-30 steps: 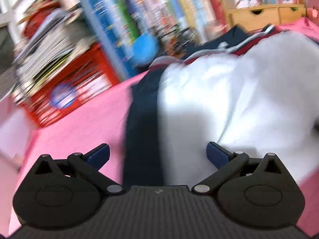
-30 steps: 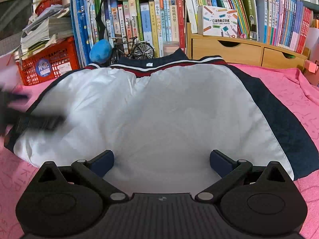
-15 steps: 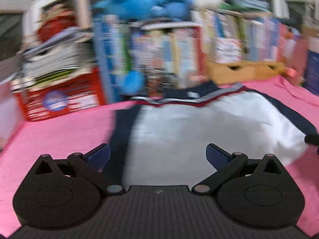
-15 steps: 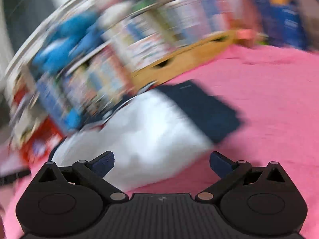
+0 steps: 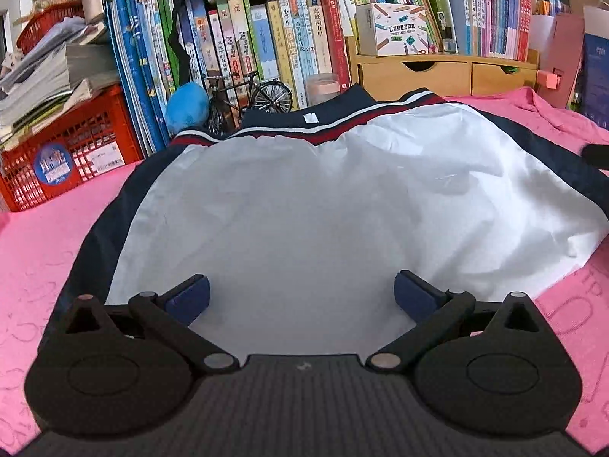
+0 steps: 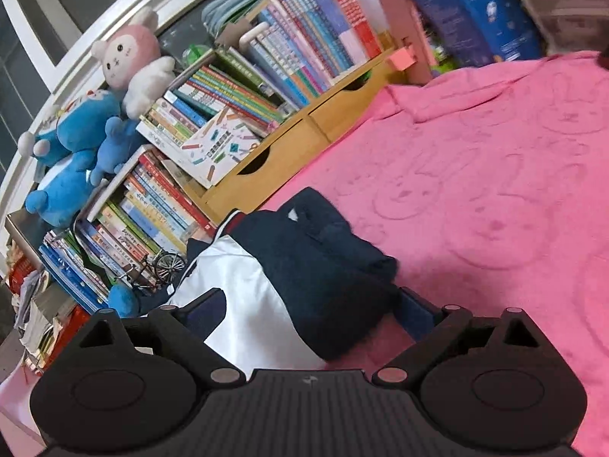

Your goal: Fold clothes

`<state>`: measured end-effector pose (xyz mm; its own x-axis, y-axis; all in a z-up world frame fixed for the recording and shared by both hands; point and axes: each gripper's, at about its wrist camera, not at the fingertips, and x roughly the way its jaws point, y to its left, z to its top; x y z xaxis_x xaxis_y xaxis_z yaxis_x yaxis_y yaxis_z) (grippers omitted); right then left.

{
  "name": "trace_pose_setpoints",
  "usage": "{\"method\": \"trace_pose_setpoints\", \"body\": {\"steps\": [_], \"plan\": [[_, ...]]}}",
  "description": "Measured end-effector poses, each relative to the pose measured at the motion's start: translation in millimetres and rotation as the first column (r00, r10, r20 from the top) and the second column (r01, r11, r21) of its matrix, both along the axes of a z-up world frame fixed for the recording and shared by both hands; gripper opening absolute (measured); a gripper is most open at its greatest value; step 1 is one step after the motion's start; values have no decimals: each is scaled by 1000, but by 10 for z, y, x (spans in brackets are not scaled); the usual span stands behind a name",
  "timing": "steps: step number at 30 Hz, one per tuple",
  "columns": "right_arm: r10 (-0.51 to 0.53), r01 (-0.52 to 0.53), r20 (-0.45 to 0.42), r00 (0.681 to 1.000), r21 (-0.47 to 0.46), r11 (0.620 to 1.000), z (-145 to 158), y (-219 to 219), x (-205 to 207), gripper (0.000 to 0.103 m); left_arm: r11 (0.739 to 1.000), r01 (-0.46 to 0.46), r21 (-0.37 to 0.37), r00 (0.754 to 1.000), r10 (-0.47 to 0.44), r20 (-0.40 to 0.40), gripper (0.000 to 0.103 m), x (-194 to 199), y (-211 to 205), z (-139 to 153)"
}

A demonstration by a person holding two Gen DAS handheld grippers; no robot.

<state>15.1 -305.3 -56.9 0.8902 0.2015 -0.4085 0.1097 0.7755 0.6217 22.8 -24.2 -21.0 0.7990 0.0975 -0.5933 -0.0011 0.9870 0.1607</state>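
One jacket (image 5: pixel 304 205) (white-lined), two wide-apart grippers: left gripper (image 5: pixel 302 295), right gripper (image 6: pixel 310 314)

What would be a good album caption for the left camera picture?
Open left claw poised over a white and navy jacket spread on a pink blanket.

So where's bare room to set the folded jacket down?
Bare pink blanket lies right of the jacket, up to the wooden drawers. A smaller patch sits between the jacket's left edge and the red crate. The back edge is crowded with books.
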Motion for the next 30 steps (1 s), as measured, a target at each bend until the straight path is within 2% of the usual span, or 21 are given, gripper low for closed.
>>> {"method": "trace_pose_setpoints", "body": {"steps": [3, 5, 7, 8, 10, 11, 12, 13, 15, 17, 18, 20, 22, 24, 26, 28, 30], "plan": [[58, -58, -1, 998, 26, 998, 8, 32, 132, 101, 1000, 0, 3, 1000, 0, 0, 103, -22, -2, 2], [87, -86, -12, 996, 94, 992, 23, 30, 134, 99, 1000, 0, -9, 1000, -1, -5, 103, -13, 21, 23], [109, -104, -19, 994, 192, 976, 38, 24, 83, 92, 1000, 2, -30, 1000, -2, -13, 103, 41, 43, 92], [103, -98, -9, 995, 228, 969, 44, 28, 23, 92, 999, 2, -41, 1000, -2, -17, 103, 48, 57, 100], [55, -54, 1, 998, 224, 973, 51, 44, -42, 90, 999, 3, -50, 1000, -4, -21, 103, 67, 69, 117], [10, -3, -31, 999, 203, 979, 37, 35, 3, 84, 999, 3, -50, 1000, -4, -22, 103, 72, 70, 123], [-36, 48, -68, 997, 184, 982, 15, 16, 68, 60, 999, 3, -50, 1000, -4, -22, 103, 75, 70, 131], [-83, 99, -103, 991, 163, 982, -7, -3, 133, 31, 999, 3, -52, 1000, -5, -22, 103, 74, 75, 136], [-119, 143, -142, 983, 176, 974, -48, -52, 222, 18, 998, 7, -67, 1000, -9, -24, 103, 62, 103, 141], [-112, 138, -154, 982, 168, 976, -24, -65, 262, 15, 996, 32, -86, 999, -34, -24, 103, -29, 224, 173], [-108, 124, -140, 984, 114, 986, 54, -8, 251, 13, 995, 31, -91, 999, -32, -13, 103, -130, 350, 213], [-89, 82, -83, 993, -75, 994, 313, 219, 181, 11, 994, -8, -105, 1000, 11, 22, 103, -338, 702, 307], [-44, 41, -7, 999, -268, 963, 642, 591, 96, 10, 990, -86, -115, 995, 92, 45, 103, -478, 1123, 386], [38, -5, 75, 996, -395, 919, 952, 1054, 8, 10, 973, -208, -95, 976, 214, 51, 103, -559, 1530, 414], [158, -66, 146, 977, -497, 865, 1227, 1641, -93, 10, 948, -308, -77, 949, 312, 50, 103, -586, 1857, 384], [301, -157, 161, 940, -579, 800, 1333, 2248, -195, 10, 927, -359, -106, 930, 365, 40, 103, -607, 2155, 320], [438, -248, 141, 888, -654, 714, 1345, 2839, -288, 10, 914, -371, -167, 924, 381, 32, 103, -640, 2389, 226]]}}
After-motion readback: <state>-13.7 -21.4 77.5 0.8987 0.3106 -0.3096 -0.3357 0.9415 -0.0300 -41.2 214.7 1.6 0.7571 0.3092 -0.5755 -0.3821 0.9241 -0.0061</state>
